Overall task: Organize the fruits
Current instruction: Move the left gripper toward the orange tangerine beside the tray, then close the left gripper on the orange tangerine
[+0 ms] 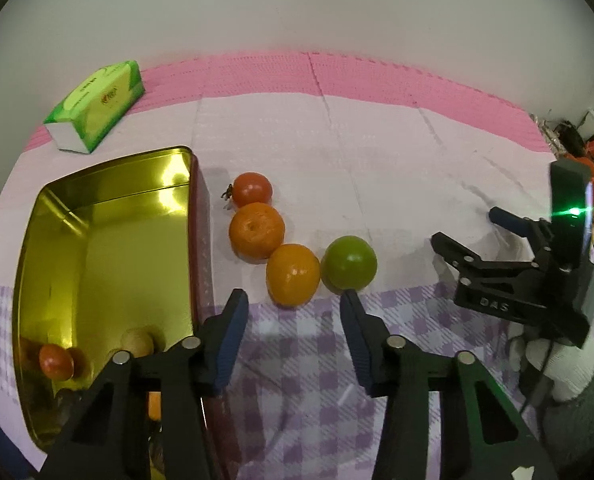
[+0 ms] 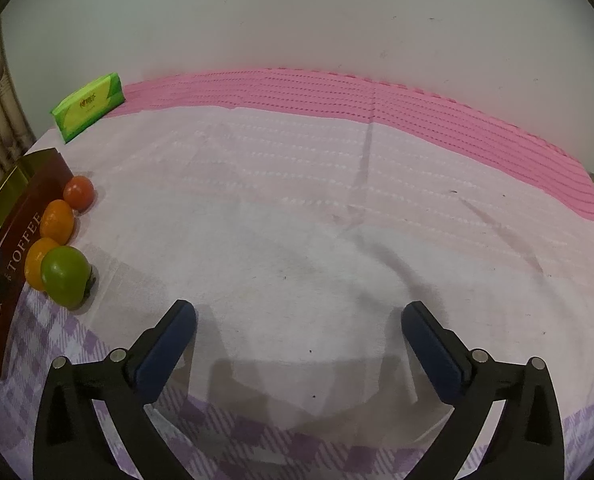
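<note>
My left gripper (image 1: pixel 293 296) hangs wide and empty just short of the near orange (image 1: pixel 293 274), and my right gripper (image 2: pixel 299 312) gapes wide over bare cloth. Beside the gold toffee tin (image 1: pixel 109 184), which holds a tomato (image 1: pixel 56 361), the row runs green fruit (image 1: pixel 349 263), near orange, second orange (image 1: pixel 256 230), red tomato (image 1: pixel 252 189). A green tissue pack (image 1: pixel 97 106) lies beyond the tin.

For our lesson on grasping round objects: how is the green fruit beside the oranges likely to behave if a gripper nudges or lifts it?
The green fruit looks round and glossy, so a nudge would probably roll it. It touches an orange, which may shift too. The open left gripper likely needs a centred squeeze to avoid slipping.
</note>
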